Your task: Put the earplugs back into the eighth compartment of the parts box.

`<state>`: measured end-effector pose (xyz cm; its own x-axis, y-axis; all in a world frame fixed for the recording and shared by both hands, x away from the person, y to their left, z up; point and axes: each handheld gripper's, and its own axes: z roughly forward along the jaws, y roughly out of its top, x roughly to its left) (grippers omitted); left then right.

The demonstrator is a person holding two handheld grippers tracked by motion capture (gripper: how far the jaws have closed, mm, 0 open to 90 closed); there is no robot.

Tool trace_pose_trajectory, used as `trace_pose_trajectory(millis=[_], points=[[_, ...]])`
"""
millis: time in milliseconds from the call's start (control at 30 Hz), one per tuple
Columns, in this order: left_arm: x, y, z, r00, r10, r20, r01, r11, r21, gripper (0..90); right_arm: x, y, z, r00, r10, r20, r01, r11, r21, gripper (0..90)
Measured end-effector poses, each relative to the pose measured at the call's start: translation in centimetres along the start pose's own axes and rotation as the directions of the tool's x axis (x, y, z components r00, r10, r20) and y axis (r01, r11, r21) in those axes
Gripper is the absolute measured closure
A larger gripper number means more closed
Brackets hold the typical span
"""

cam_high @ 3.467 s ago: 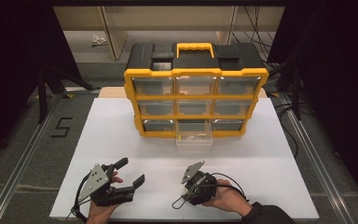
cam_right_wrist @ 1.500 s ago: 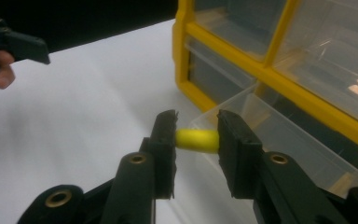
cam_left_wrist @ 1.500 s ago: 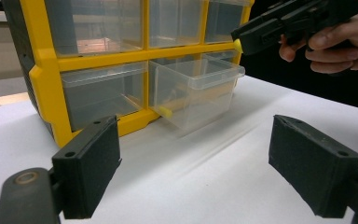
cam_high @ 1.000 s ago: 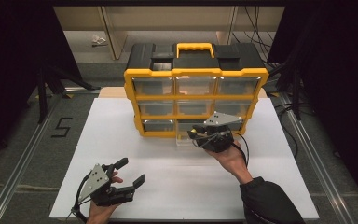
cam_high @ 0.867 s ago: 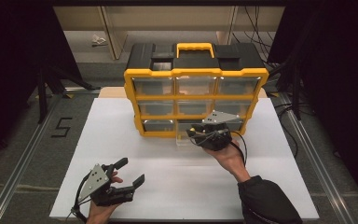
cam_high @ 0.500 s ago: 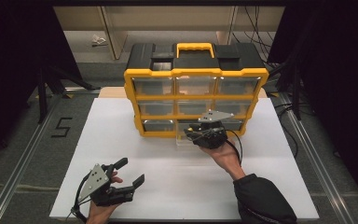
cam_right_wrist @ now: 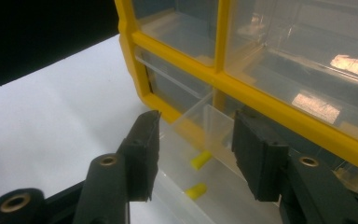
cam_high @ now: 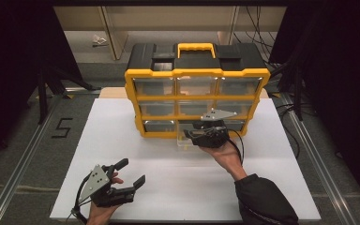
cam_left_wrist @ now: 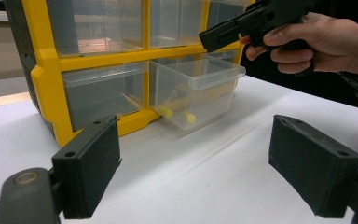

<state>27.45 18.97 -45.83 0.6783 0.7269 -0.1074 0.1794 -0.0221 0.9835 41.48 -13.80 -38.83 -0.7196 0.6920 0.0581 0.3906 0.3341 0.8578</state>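
A yellow-framed organiser [cam_high: 197, 75] with clear drawers stands at the back of the white table. Its bottom middle drawer [cam_high: 186, 142] is pulled out. Inside it lie two small yellow pieces [cam_right_wrist: 200, 160] [cam_right_wrist: 196, 190], also seen in the left gripper view [cam_left_wrist: 166, 112]. My right gripper [cam_right_wrist: 196, 149] hovers just above the drawer [cam_right_wrist: 214, 121]. Its jaws have just been opening and nothing is between them. In the high view it [cam_high: 192, 136] sits at the cabinet's foot. My left gripper [cam_high: 131, 173] rests open near the front left edge, with nothing between its pads [cam_left_wrist: 88, 163].
The other drawers of the organiser are pushed in. The white table top [cam_high: 168, 187] stretches between the two hands. A metal rail [cam_high: 309, 154] runs along the table's right side, and dark floor lies beyond the left edge.
My right hand has gone from the table's front edge up to the pulled-out drawer, then edged a little closer to the cabinet. The left gripper has stayed put.
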Motion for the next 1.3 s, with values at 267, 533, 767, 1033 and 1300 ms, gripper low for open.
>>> trace_pose_trajectory(millis=[267,533,767,1033,1300], points=[[0.0,0.0,0.0,1.0,0.0,0.001,0.0,1.0,-0.001,16.0,0.9,0.3,-0.6,0.9997,-0.019,-0.016,0.019,1.0,-0.011,43.7],[0.0,0.0,0.0,1.0,-0.001,0.002,0.001,1.0,0.001,16.0,2.0,0.2,-1.8,0.999,-0.034,-0.028,0.033,0.999,-0.043,37.1],[0.0,0.0,0.0,1.0,-0.002,0.002,0.002,1.0,0.0,15.9,2.8,-0.5,-3.0,0.998,-0.042,-0.047,0.039,0.996,-0.08,35.7],[0.0,0.0,0.0,1.0,-0.002,0.003,0.002,1.0,0.001,16.0,3.8,-1.4,-4.0,0.9964,-0.057,-0.062,0.05,0.992,-0.117,34.2],[0.0,0.0,0.0,1.0,-0.002,0.005,0.002,1.0,0.0,16.0,4.2,-2.5,-5.2,0.9963,-0.058,-0.063,0.048,0.987,-0.156,33.6]])
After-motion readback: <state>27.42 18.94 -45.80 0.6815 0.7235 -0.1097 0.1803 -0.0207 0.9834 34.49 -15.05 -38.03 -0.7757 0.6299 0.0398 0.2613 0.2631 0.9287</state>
